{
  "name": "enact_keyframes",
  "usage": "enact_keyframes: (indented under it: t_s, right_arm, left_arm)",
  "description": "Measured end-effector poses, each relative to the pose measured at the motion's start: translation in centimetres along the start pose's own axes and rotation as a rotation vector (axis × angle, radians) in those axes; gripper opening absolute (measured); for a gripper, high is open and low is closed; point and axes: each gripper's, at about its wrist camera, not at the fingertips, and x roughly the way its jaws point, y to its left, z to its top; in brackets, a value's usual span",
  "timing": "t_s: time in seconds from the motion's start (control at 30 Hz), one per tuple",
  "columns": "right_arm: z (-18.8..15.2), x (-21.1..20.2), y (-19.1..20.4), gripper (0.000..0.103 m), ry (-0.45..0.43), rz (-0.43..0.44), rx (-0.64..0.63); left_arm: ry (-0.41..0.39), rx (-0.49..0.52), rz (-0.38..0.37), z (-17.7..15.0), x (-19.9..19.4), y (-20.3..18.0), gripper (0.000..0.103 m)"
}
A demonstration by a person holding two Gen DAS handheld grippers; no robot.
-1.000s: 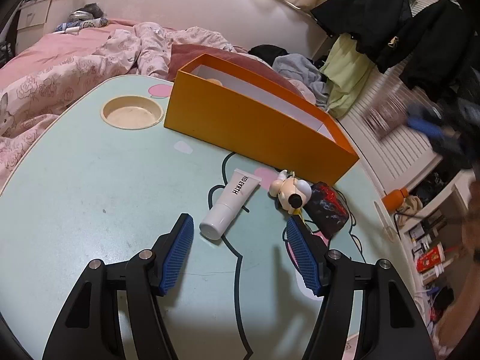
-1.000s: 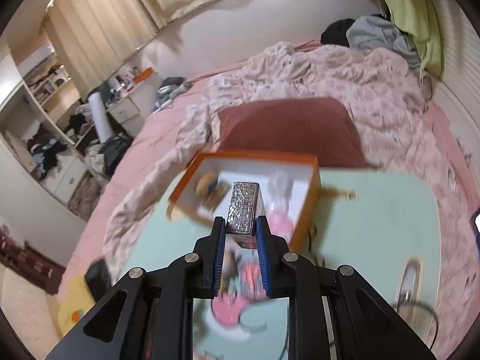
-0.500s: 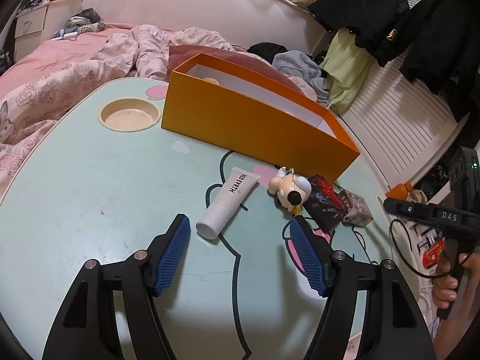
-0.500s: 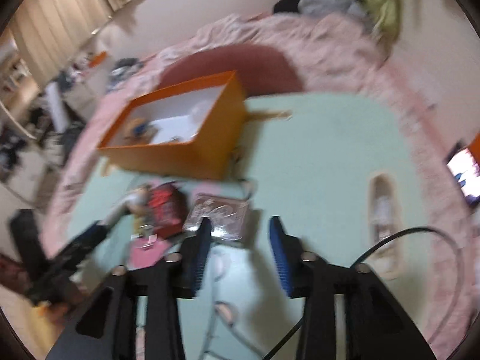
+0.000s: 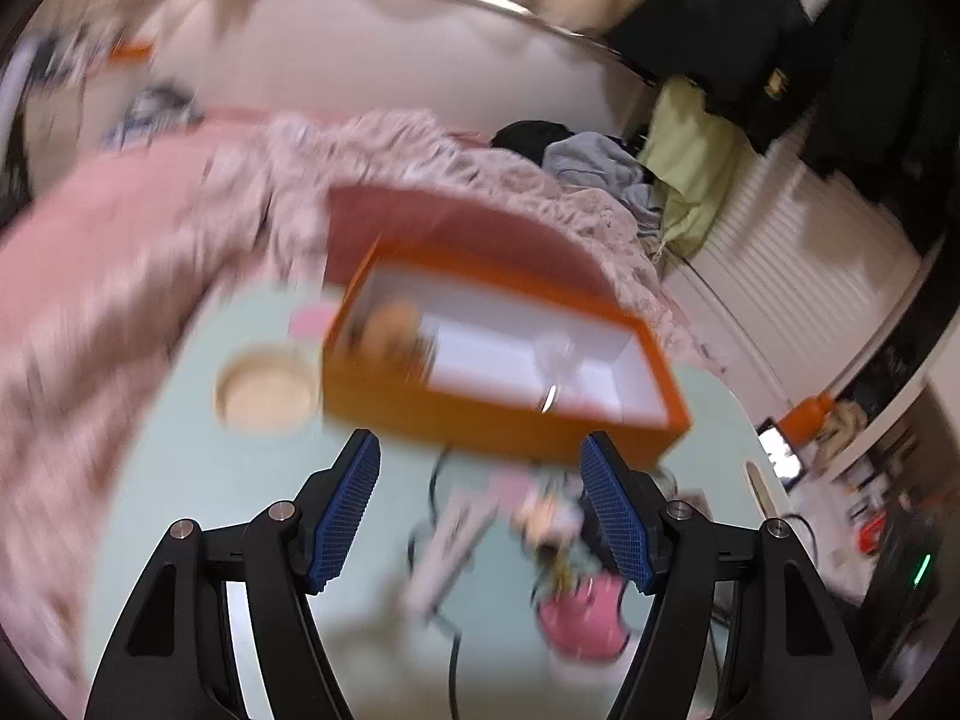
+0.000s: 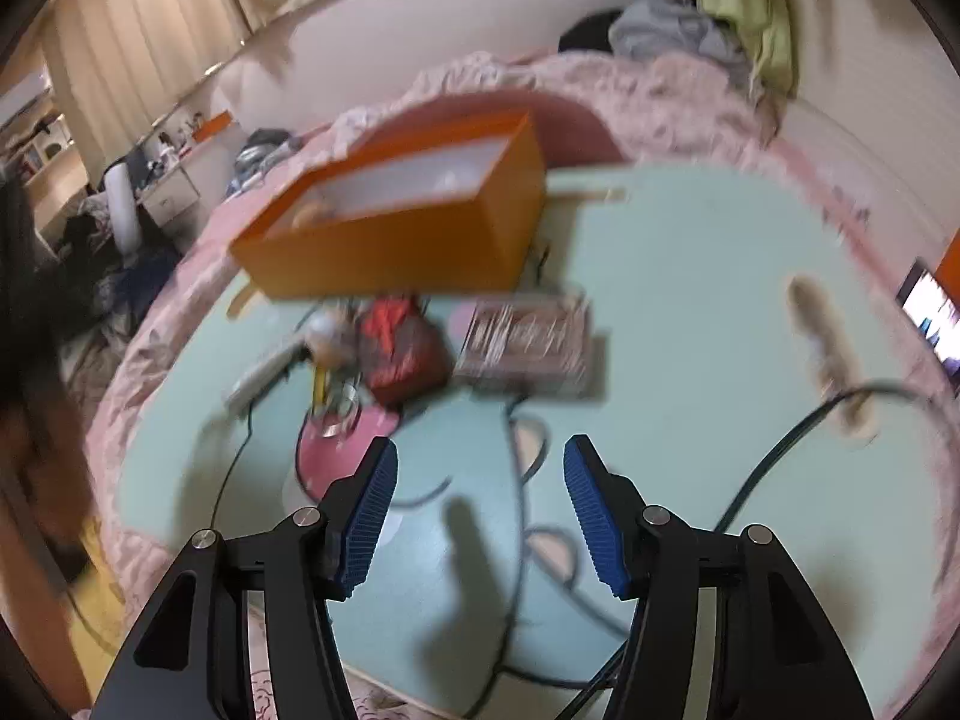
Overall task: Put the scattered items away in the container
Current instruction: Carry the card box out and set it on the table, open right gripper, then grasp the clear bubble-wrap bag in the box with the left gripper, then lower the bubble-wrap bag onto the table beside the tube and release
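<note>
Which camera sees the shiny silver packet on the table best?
The right wrist view. The silver packet lies in the open there, blurred, beside the red pouch in front of the orange box. In the left wrist view I cannot make it out.

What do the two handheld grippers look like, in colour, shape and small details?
Both look alike. The left gripper and the right gripper have matte black angular arms with triangular cut-outs and round silver screws. Each finger carries a long blue ribbed pad. A black cable lies beside the right gripper.
</note>
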Motion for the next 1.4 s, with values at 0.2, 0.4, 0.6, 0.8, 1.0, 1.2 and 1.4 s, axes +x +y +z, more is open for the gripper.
enact_keyframes:
  t_s: [0.2, 0.4, 0.6, 0.8, 1.0, 1.2, 1.4]
  right_arm:
    - [-0.3, -0.5, 0.0, 0.058, -0.032, 0.009, 0.004]
    - [-0.6, -0.4, -0.6, 0.058, -0.029, 0.023, 0.025]
    - [-0.8, -0.4, -0.5, 0.058, -0.027, 0.034, 0.021]
    - [-0.9, -0.5, -0.4, 0.058, -0.026, 0.034, 0.015]
    - [-0.9, -0.3, 0.0, 0.058, -0.023, 0.023, -0.002]
    - [-0.9, -0.2, 0.2, 0.058, -0.022, 0.017, -0.010]
    - [-0.9, -0.2, 0.3, 0.058, -0.021, 0.011, -0.014]
  left_arm:
    - [0.263, 0.103, 0.045, 6.4, 9.0, -4.3, 0.070]
    - [0.448, 0.134, 0.179, 5.6, 19.0, -6.3, 0.066]
    - [0.477, 0.074, 0.156, 4.9, 21.7, -5.7, 0.050]
    - [0.388, 0.111, 0.132, 5.4, 19.2, -5.5, 0.032]
    - [0.230, 0.097, 0.010, 7.3, 11.5, -5.7, 0.032]
    - [0.121, 0.125, -0.056, 3.7, 3.4, -4.4, 0.032]
    - [0.166, 0.093, -0.069, -4.6, 1.6, -1.5, 0.032]
